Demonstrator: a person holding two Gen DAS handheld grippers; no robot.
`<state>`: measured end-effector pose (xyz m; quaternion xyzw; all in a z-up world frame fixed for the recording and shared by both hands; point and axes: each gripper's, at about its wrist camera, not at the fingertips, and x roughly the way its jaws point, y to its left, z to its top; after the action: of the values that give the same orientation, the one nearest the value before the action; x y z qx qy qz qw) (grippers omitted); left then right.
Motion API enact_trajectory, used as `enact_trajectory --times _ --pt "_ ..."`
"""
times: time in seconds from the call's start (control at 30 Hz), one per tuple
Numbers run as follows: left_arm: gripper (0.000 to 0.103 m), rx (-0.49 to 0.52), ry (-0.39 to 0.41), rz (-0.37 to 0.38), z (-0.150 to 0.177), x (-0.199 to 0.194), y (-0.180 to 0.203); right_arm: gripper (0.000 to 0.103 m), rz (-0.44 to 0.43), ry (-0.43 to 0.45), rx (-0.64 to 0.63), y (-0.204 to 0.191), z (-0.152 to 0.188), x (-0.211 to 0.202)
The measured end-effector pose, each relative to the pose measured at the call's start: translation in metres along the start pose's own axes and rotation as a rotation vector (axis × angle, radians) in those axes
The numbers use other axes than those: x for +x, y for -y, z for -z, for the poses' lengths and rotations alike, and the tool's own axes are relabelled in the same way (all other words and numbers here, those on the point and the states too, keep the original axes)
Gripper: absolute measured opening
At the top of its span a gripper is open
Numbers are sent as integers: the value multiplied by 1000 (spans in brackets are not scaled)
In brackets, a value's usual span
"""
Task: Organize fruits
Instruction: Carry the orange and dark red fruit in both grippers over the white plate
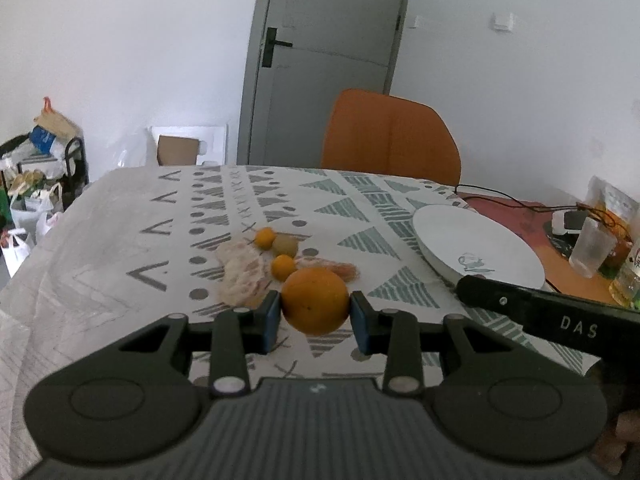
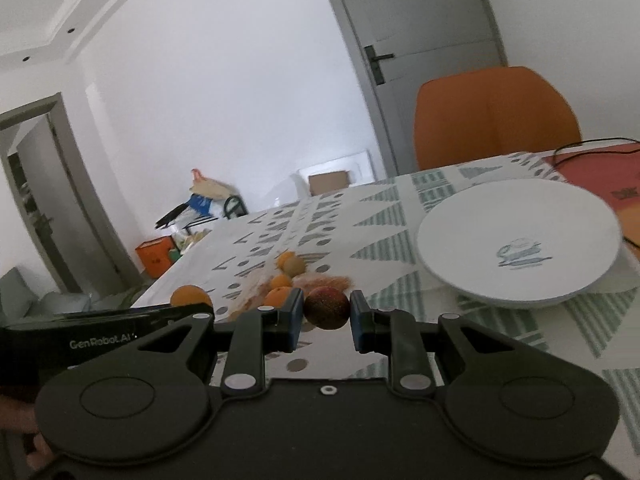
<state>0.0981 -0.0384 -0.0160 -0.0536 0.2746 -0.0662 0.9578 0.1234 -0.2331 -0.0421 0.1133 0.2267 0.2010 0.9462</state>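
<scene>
The left gripper [image 1: 316, 307] is clamped on an orange [image 1: 315, 300], its blue pads [image 1: 273, 318] pressing the fruit on both sides and holding it off the patterned tablecloth [image 1: 120, 240]. Just beyond its fingers lie a crumpled net bag [image 1: 242, 274], two small orange fruits [image 1: 283, 267] and a brownish kiwi [image 1: 285, 245], all close together on the cloth. Ahead and to its right sits a white plate [image 1: 476, 246], with an orange chair [image 1: 390, 136] behind the table.

The right gripper [image 2: 326, 310] is closed tight on a dark red fruit [image 2: 326, 307], also lifted above the cloth. The same plate [image 2: 518, 240] lies ahead to its right, bare of fruit.
</scene>
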Motion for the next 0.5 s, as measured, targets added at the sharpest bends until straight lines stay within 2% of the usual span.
enact_trajectory --times 0.13,0.5 --pt "36 17 2 1 -7 6 10 23 8 31 18 9 -6 -7" --pt "36 62 -7 42 -21 44 42 23 97 80 70 49 -13 -11"
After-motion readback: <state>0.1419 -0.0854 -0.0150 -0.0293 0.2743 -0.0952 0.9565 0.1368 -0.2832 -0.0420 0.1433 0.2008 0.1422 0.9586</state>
